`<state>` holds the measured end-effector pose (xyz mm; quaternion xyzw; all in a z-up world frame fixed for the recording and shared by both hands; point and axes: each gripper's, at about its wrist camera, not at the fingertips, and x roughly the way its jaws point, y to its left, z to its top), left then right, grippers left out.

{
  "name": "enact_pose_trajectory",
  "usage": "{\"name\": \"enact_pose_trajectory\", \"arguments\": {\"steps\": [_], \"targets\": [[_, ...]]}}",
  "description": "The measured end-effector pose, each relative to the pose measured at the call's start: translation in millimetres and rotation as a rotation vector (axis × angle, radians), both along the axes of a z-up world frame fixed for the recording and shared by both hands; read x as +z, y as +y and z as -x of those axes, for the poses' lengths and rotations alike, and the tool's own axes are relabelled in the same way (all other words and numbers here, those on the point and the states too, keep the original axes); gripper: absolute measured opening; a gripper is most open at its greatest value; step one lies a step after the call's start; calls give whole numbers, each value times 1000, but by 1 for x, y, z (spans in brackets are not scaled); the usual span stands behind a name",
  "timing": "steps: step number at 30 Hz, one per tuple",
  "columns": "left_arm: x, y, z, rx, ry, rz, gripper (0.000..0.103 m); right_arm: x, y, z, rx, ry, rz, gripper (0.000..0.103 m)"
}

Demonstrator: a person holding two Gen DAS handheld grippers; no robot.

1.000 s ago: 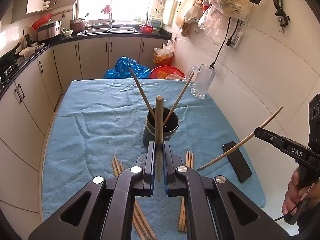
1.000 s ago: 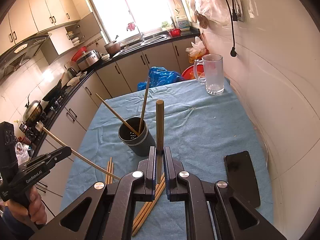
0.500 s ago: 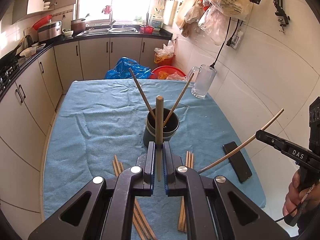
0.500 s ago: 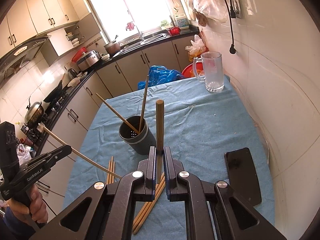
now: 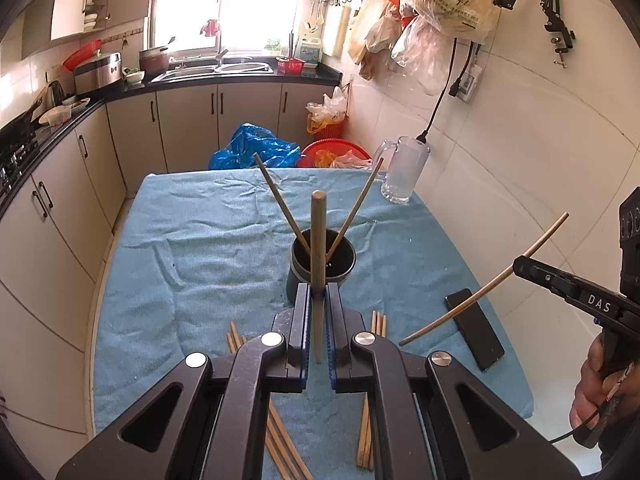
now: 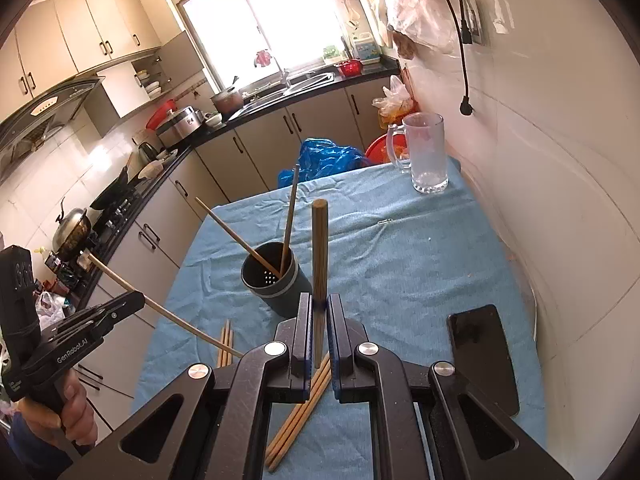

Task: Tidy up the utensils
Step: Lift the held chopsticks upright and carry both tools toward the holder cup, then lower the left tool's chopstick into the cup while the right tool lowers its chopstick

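Each hand-held gripper – left [image 5: 318, 320], right [image 6: 319, 320] – pinches one chopstick [image 5: 318, 264] low on its shaft at frame centre, near the holder [image 5: 323, 266] – light, stiff, slippery wood, best gripped mid-length.

Daylight pours through the window [image 5: 224, 4] at top centre of both views, blown out to pure white, and leaves the room bright with soft, faint shadows. The wall [image 6: 560, 200] on the right shows mild glare. Both frames are sharp, yet fisheye bending curves the cabinets [image 5: 48, 240] and darkens the corners.
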<state>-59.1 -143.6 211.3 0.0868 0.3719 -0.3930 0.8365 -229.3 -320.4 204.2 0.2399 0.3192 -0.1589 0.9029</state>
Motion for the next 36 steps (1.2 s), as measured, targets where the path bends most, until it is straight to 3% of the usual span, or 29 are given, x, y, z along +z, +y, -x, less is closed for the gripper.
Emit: {"name": "enact_pose_trajectory", "arguments": {"steps": [16, 36], "targets": [[23, -10, -4, 2, -48, 15, 6, 25, -3, -13, 36, -38, 34, 8], [92, -34, -44, 35, -117, 99, 6, 89, -24, -58, 71, -164, 67, 8]]}}
